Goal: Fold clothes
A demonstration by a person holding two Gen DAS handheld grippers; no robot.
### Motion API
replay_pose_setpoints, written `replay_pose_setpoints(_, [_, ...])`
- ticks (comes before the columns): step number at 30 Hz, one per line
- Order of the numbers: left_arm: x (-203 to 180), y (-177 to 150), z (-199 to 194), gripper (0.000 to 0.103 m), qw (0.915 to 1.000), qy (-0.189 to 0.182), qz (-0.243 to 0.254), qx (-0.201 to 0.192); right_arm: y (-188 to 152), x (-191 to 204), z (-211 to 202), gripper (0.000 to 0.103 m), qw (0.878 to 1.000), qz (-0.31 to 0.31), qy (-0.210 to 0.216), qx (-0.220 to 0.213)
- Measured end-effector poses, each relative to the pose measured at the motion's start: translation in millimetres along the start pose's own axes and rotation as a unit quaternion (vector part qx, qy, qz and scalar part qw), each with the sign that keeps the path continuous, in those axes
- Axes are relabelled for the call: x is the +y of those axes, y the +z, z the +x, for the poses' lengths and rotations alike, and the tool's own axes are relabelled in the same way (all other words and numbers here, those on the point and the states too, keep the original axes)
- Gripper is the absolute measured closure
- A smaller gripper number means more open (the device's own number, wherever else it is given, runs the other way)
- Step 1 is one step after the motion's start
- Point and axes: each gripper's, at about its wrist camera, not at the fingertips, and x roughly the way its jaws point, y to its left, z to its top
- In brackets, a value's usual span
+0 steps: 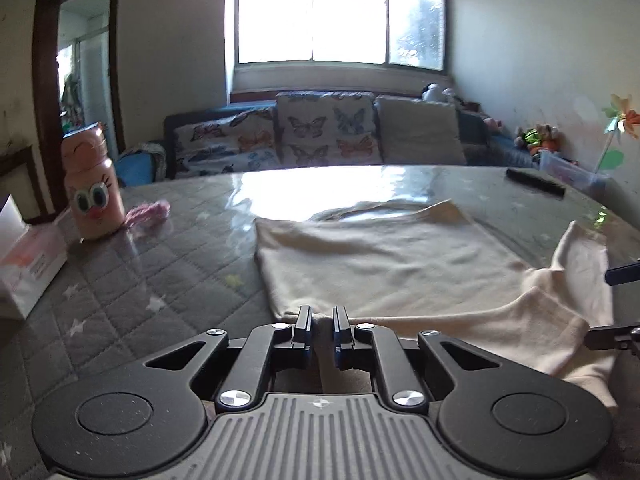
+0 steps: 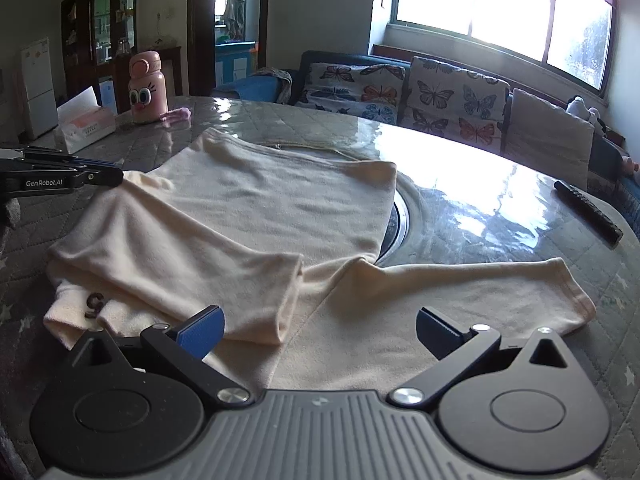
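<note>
Left gripper pinches the near edge of the cream knit shirt; right gripper hovers released over its sleeve.

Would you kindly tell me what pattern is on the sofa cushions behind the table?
Colourful butterflies on a pale ground cover the sofa cushions, clearest in the right wrist view.

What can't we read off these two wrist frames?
- Left gripper grip: left wrist view, fingers nearly shut at the shirt edge; fabric pinched or not, unclear.
- Dark print on shirt: right wrist view, covered by a fold.
- Black bar: blurred, unidentifiable.
- Window: overexposed.
</note>
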Motion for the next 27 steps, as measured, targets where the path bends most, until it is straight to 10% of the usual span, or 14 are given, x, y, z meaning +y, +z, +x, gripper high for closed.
replay_pose_setpoints(13, [-5.2,-3.4,2.3,0.084,0.9993,0.016,0.027,0.021,-3.3,-3.6,16.3,0.000,1.000,0.001,-0.020,0.023])
replay_pose_setpoints(27, [-70.3,15.3,-13.3,0.034,0.9969,-0.047,0.063,0.005,-8.2,-109.1,-6.0,0.001,0.986,0.134,-0.095,-0.003])
